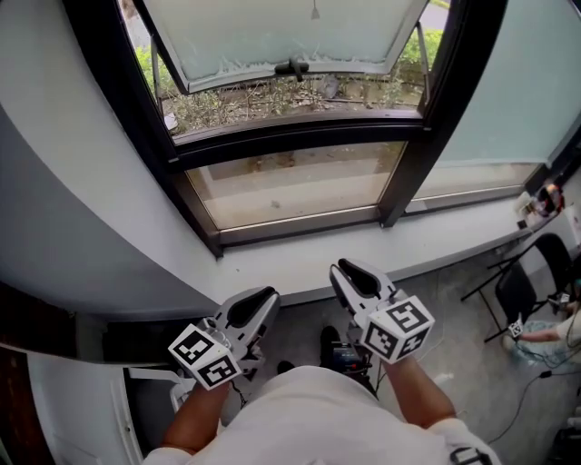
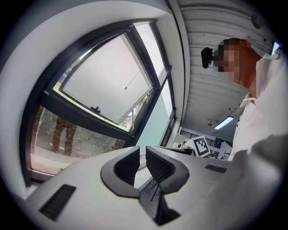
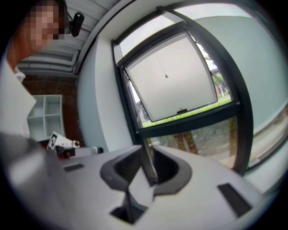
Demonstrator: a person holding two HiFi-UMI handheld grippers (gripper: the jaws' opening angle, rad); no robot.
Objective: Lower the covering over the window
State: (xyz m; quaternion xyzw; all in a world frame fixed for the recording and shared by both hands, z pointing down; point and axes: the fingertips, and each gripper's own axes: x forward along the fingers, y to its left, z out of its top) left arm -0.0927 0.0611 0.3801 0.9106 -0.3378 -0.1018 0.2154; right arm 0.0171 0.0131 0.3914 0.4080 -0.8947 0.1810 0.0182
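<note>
We are holding both tongs empty below the bare window (image 1: pixel 300 186): left tongs (image 1: pixel 268 295) nearly pressed together, right tongs (image 1: pixel 340 271) slightly spread. The covering is showing only what we judge its pull cord (image 3: pixel 163 65), hanging above and ahead; all the lowering is remaining.

A black-framed window (image 1: pixel 300 136) fills the top, its upper sash (image 1: pixel 272 36) tilted outward with a dark handle (image 1: pixel 292 67) on its lower edge. A small pull (image 1: pixel 315 13) hangs at the top. Shrubs (image 1: pixel 245 102) show through the gap. Below the white sill (image 1: pixel 436 236), the left gripper (image 1: pixel 263 298) and right gripper (image 1: pixel 343 271) sit side by side, pointing at the window and clear of it. A black chair (image 1: pixel 517 286) stands on the grey floor (image 1: pixel 454 354) at right.
</note>
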